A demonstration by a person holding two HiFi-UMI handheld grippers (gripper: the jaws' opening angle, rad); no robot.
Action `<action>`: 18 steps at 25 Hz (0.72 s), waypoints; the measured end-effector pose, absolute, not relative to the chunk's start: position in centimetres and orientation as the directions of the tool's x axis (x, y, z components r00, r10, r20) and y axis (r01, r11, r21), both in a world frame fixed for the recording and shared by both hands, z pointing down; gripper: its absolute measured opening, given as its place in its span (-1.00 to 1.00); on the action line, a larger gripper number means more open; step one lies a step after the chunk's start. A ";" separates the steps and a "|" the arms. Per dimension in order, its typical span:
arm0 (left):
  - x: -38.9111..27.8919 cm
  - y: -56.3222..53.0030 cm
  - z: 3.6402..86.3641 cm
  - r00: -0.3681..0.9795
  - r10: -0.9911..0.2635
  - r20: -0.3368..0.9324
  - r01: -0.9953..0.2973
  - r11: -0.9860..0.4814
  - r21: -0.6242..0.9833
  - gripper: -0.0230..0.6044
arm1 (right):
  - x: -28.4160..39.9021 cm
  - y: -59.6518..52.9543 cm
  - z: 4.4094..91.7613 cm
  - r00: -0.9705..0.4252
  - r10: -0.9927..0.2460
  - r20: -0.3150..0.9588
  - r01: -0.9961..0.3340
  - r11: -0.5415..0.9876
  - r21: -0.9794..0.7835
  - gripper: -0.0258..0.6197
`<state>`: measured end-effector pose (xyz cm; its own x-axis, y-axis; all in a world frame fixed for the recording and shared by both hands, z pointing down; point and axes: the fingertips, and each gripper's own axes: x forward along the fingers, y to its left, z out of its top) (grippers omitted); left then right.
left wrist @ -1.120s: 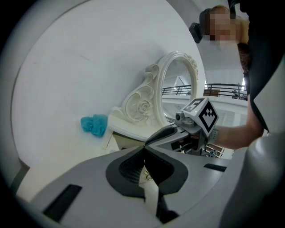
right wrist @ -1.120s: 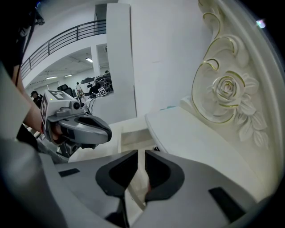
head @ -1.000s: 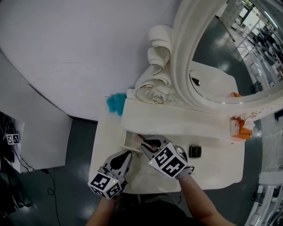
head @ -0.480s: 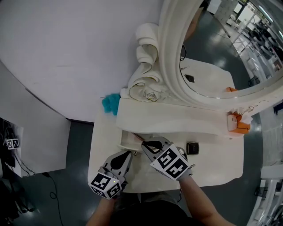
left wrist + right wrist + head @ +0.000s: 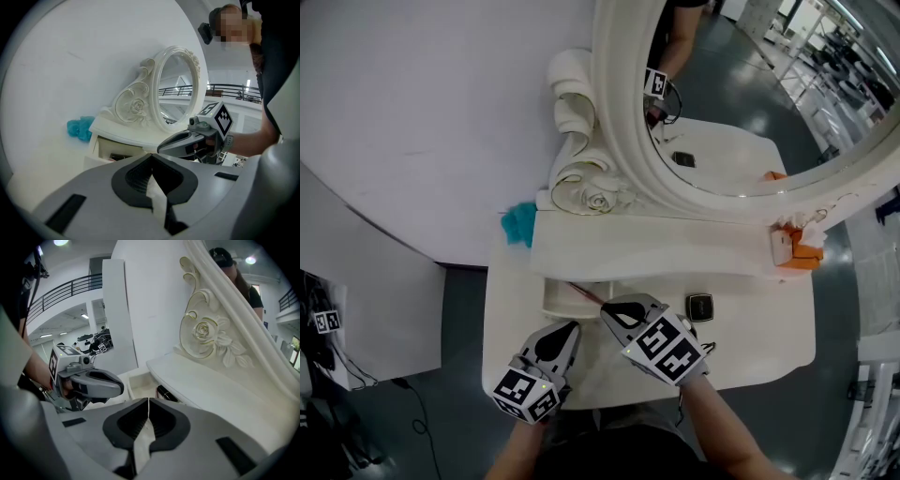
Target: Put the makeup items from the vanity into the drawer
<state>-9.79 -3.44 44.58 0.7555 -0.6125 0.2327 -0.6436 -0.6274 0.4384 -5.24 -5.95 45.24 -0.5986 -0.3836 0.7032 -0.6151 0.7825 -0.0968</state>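
Beneath glossy carved oval mirror, open cream drawer, square black compact

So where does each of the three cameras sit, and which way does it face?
Head view: on the person's head, looking steeply down at vanity, open drawer and mirror; left claw, right claw and forearms show.
Left gripper view: on the left claw, facing the mirror over its shut jaws.
Right gripper view: on the right claw, facing the carved frame.
Shared: each shows the other claw.
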 end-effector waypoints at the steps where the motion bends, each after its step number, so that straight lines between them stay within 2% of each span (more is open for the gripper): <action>1: -9.6 -3.4 44.6 0.758 -0.609 0.233 -0.641 -0.631 0.437 -0.88 | -5.0 -5.9 45.2 -0.598 -0.387 0.702 -0.619 0.779 -0.098 -0.84; 18: -6.6 -3.0 44.1 0.809 -0.538 0.237 -0.585 -0.696 0.416 -0.89 | -2.1 -4.7 44.9 -0.575 -0.435 0.693 -0.681 0.724 -0.110 -0.84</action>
